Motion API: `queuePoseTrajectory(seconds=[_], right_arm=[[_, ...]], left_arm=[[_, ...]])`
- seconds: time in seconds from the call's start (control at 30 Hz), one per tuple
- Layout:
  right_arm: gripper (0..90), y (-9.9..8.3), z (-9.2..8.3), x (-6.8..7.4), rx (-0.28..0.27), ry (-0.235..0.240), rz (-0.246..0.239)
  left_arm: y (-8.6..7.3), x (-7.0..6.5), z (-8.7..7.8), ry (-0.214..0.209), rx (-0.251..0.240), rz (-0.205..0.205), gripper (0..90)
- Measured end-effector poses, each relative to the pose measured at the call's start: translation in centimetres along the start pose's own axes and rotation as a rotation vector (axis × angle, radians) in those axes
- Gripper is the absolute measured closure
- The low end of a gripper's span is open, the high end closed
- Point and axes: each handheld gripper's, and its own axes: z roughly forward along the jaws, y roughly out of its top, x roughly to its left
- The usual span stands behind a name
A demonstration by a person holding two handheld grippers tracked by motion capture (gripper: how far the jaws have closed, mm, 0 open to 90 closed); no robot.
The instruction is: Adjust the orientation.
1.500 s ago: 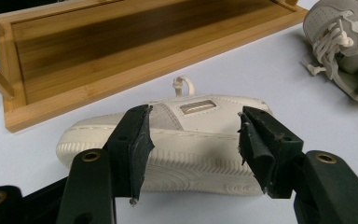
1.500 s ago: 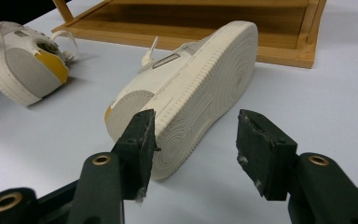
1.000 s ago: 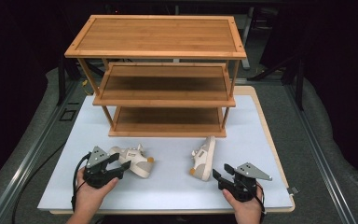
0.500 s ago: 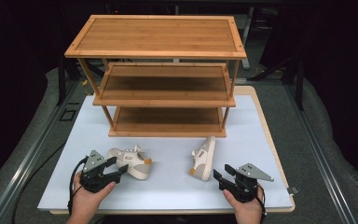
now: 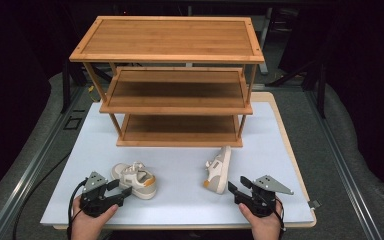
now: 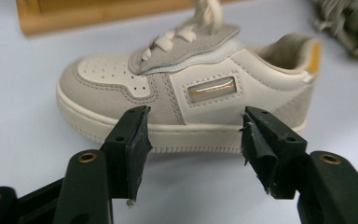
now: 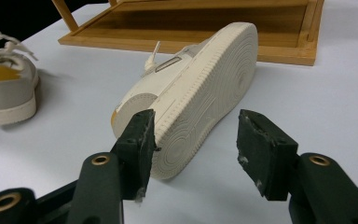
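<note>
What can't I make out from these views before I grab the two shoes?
- Upright shoe: its far side is hidden by its own body in the left gripper view; too small in the high view.
- Tipped shoe: its upper is mostly turned away behind the sole in the right gripper view.
- Lowest shelf: its back part is covered by the middle shelf in the high view.
- Left hand-held gripper: the high view is too small to tell whether its tips touch the shoe.
</note>
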Motion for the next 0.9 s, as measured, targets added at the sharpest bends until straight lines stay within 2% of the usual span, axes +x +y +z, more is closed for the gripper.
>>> queuePoseTrajectory(seconds=[0.03,0.1,0.17,0.4,0.53,0.57,0.63,0.7,0.73,0.9], right_arm=[[46.5,0.0,0.0,0.0,-0.002,0.001,0.001],[46.5,0.0,0.0,0.0,-0.008,-0.001,0.002],[46.5,0.0,0.0,0.0,-0.002,0.003,0.000],[46.2,0.0,0.1,-0.1,-0.005,-0.001,0.005],[46.0,0.0,0.1,-0.1,-0.001,0.003,0.011],[45.9,0.0,0.1,-0.1,-0.004,0.002,0.010],[45.9,0.0,0.1,-0.1,0.000,0.006,0.006],[45.8,0.0,0.1,0.0,0.001,0.007,0.004],[45.8,0.0,0.1,0.0,0.000,0.008,0.003],[45.7,0.0,0.1,-0.1,-0.003,0.003,0.008]], left_arm=[[-0.3,0.2,0.1,-0.008,0.020,-0.006,41.1],[-0.4,0.3,0.1,-0.023,0.023,-0.029,40.7],[-0.3,0.0,0.0,-0.002,0.012,-0.023,38.6],[0.3,-0.5,-0.9,0.001,-0.057,-0.040,34.3],[0.9,-0.9,-0.5,0.010,-0.077,-0.037,32.2],[1.0,-1.1,-0.3,0.007,-0.085,-0.034,32.2],[1.3,-1.4,0.3,0.027,-0.090,-0.011,30.0],[1.6,-1.6,0.7,0.072,-0.080,0.036,30.0],[1.6,-1.6,0.6,0.073,-0.076,0.044,32.8],[1.4,-0.9,0.5,0.062,-0.058,0.045,33.2]])
